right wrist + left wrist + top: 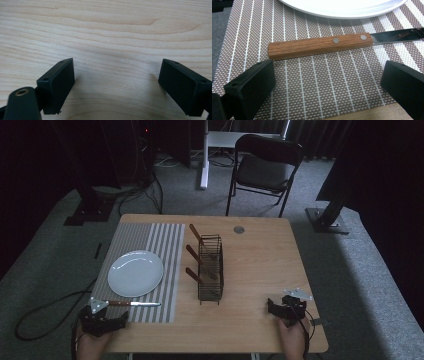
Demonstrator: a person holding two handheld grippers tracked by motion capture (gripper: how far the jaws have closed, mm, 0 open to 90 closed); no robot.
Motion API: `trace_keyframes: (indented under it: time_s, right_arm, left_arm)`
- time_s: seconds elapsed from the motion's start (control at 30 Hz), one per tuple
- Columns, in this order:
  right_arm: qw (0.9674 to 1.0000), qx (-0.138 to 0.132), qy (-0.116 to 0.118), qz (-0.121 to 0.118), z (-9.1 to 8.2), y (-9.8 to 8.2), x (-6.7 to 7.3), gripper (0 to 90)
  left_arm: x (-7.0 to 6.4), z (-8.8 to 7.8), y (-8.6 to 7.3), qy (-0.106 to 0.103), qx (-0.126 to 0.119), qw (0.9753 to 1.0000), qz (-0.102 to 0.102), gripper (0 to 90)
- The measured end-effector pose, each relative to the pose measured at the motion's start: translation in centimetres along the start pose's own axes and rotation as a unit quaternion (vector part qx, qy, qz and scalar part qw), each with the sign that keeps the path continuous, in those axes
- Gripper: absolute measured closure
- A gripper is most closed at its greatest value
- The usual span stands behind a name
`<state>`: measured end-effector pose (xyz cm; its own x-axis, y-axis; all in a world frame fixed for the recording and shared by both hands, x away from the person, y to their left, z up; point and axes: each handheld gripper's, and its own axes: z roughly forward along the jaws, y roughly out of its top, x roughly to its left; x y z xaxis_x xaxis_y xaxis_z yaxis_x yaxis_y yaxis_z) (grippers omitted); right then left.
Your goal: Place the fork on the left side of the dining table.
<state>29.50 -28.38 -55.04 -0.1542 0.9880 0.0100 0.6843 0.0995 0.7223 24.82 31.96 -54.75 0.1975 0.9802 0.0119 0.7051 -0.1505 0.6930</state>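
The work in hand looks like laying a place setting: a knife (134, 304) lies on the striped placemat (160, 240) at the lower left of the high view, just below the white plate (135, 273), its wooden handle pointing toward the left claw (102, 319) and its blade pointing right. Judging by how things lie, the step is either the approach to grasp the knife or the moment just after setting it down; the pictures alone do not settle which.

In the left gripper view the knife handle (319, 45) runs across the middle of the frame, beyond the tips of the two black jaws, with the plate rim (342, 11) at the top. The left claw (328, 82) stands wide open, holds nothing and touches nothing; only bare placemat lies between the jaws.

The right claw (284, 309) rests at the lower right of the high view, well apart from the wire cutlery basket (210, 270) in the centre, which holds three more wooden-handled pieces. In the right gripper view the right claw (116, 85) is likewise wide open over bare tabletop (105, 30), empty.

If the knife is to be picked up, the next move calls for easing the left claw forward until the handle sits between the jaws, then closing across its narrow width.
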Motion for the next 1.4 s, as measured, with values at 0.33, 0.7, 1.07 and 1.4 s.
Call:
trace_keyframes:
  time_s: [0.33, 0.7, 1.07, 1.4]
  right_arm:
    - [1.0000, 0.000, 0.000, 0.000, 0.0, 0.0, 0.0, 13.1]
    - [1.0000, 0.000, 0.000, 0.000, 0.0, 0.0, 0.0, 13.1]
    - [1.0000, 0.000, 0.000, 0.000, 0.0, 0.0, 0.0, 13.1]
    - [1.0000, 0.000, 0.000, 0.000, 0.0, 0.0, 0.0, 13.1]
  left_arm:
    - [0.1, 0.0, -0.1, -0.003, 0.000, 1.0000, 0.004, 0.0]
    - [0.2, 0.0, 0.2, -0.007, 0.008, 0.9999, 0.010, 0.0]
    - [0.4, -0.3, 0.3, -0.012, 0.018, 0.9998, 0.001, 0.3]
    - [0.3, -1.4, 0.7, -0.016, 0.003, 0.9998, -0.009, 1.5]
